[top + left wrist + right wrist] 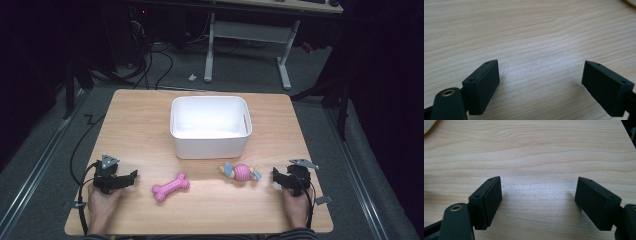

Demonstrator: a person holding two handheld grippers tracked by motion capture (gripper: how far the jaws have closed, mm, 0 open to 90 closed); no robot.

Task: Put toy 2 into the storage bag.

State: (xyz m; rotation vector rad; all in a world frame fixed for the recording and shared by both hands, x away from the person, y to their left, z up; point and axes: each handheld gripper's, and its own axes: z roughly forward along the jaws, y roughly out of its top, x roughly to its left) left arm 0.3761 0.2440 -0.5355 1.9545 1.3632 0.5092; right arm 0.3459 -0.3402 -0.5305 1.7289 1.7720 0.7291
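2 tools, left tool and right tool, rest released beside bone toy and ball toy.

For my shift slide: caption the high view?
Left gripper and right gripper rest open beside pink bone toy and ball toy, before white bin.

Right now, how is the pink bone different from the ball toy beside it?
The bone is one plain pink colour; the ball toy is pink in the middle with blue and tan ends. The bone lies nearer the left tongs, the ball toy nearer the right tongs. The bone lies closer to the table's near edge, the ball toy closer to the bin. Both lie untouched on the table, outside the bin.
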